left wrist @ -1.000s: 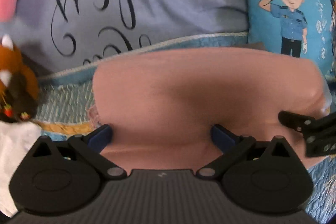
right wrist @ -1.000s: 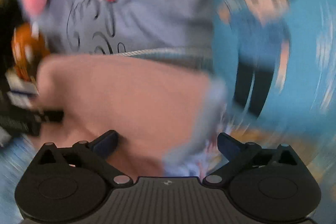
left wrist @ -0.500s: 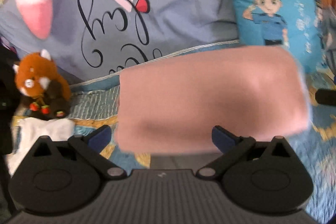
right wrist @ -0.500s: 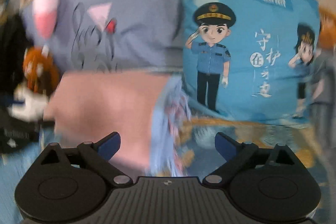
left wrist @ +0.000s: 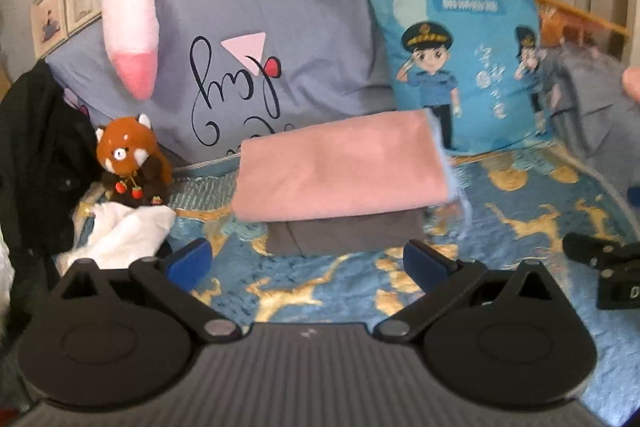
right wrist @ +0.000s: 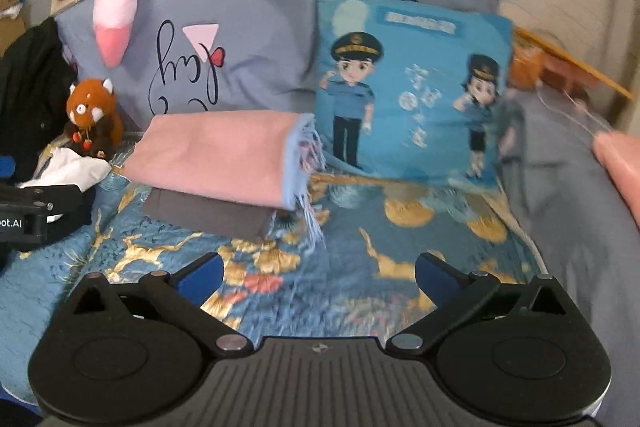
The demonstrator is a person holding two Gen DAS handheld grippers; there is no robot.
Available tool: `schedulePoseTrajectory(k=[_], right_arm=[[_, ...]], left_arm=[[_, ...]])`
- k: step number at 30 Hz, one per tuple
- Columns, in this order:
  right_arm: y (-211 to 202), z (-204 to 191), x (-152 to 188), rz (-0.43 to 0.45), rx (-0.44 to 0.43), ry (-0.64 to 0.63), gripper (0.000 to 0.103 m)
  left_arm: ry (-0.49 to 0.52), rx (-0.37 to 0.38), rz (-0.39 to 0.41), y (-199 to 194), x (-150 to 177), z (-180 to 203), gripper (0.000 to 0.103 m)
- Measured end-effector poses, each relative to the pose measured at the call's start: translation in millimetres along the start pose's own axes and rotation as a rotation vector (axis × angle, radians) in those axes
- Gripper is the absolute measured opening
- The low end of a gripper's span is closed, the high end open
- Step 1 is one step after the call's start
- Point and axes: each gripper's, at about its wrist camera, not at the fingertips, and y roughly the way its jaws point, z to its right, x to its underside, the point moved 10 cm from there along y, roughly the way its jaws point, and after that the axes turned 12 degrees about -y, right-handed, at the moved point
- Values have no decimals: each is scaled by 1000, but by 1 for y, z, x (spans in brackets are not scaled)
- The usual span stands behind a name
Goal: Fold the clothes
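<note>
While opening wide and empty, right gripper (right wrist: 318,275) near; folded pink cloth (right wrist: 216,155) far left on grey garment (right wrist: 208,213). Left gripper (left wrist: 308,261) likewise spread, empty.

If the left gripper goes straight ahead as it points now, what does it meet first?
Probably the folded grey cloth lying under the pink cloth; both lie in the middle ahead of the open left gripper. The depth is unclear, so it may meet the blue bedspread first.

"oot.AI" on left claw (right wrist: 40,217) body
</note>
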Motion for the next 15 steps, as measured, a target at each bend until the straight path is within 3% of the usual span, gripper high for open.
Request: schedulePoseTrajectory(k=[6,15], right_arm=[[-39,-4,22,38,103,20,103],[-50,10,36,8,136,126,103]], left_arm=[[-12,-43,15,-44,27,11,103],[-18,8,-5,-58,43,29,103]])
